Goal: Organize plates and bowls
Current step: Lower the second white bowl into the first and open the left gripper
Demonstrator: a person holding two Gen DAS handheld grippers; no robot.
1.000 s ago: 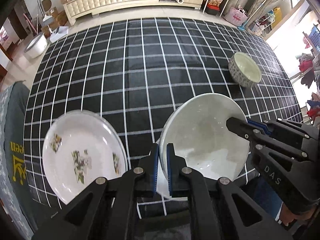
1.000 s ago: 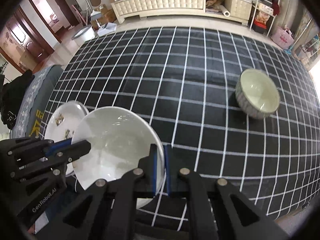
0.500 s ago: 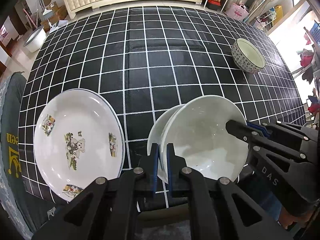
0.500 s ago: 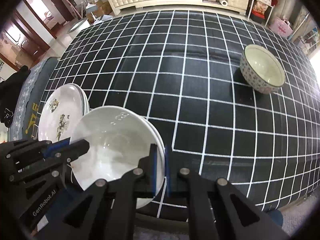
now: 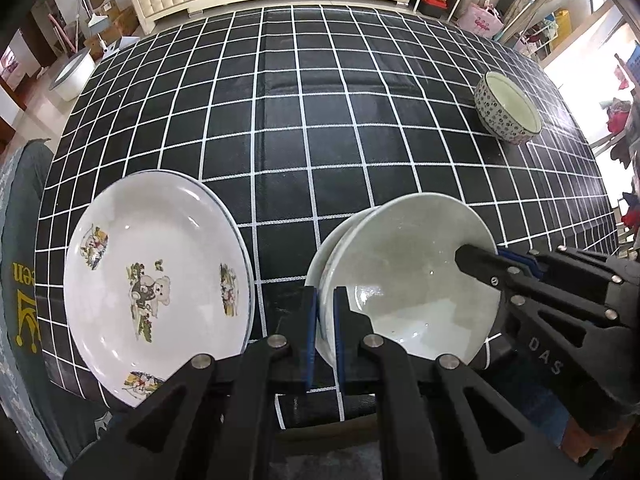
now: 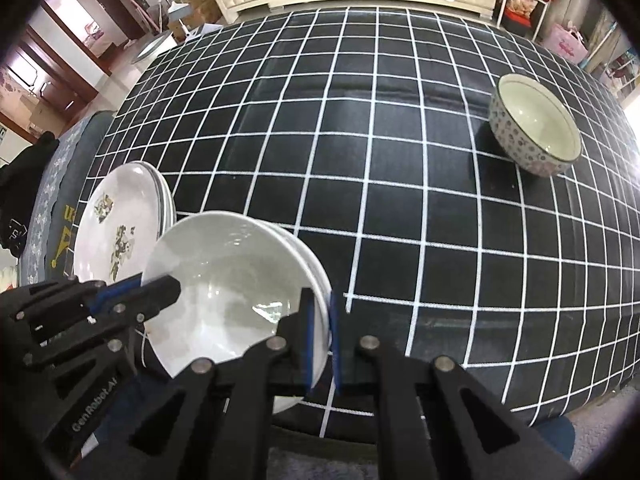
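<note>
The white bowl [image 5: 408, 280] I hold by both rims sits low and centre-right in my left view, tilted, glossy and empty, directly over another white bowl [image 5: 326, 250] whose rim peeks out behind it (touching or not, I cannot tell). At lower left lies a stack of white plates [image 5: 156, 280], the top one printed with a little bear and flowers. At the upper right a patterned bowl [image 5: 506, 108] stands upright, well apart, on the black checked cloth.

Black grid tablecloth [image 5: 304, 128]: plate stack [image 5: 160, 280], patterned bowl [image 5: 508, 108] well apart.
</note>
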